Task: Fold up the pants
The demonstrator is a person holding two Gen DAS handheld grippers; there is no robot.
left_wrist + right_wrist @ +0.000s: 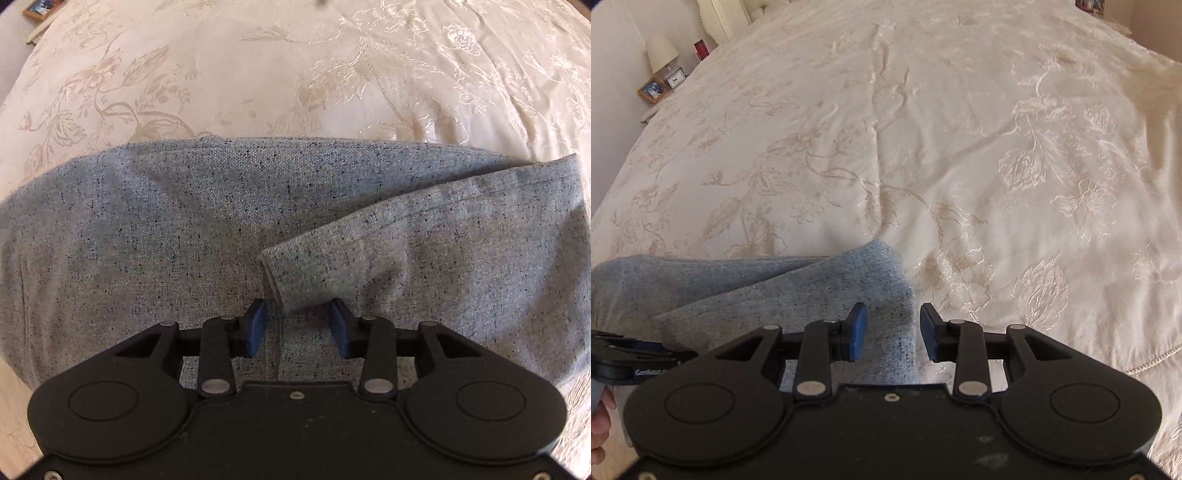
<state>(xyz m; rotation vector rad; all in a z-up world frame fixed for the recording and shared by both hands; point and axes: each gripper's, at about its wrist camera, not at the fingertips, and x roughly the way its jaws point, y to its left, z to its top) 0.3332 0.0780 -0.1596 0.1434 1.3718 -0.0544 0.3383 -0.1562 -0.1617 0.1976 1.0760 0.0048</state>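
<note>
I find my left tool [298,328] with blue pads spread, gripping nothing; the folded-back leg end [295,280] of the speckled grey knit pants [155,229] lies just ahead between its tips. My right tool [894,332] is likewise spread and empty, over the pants' folded edge. Beyond both extends the cream floral-embroidered bedspread [923,129] of the bed.
</note>
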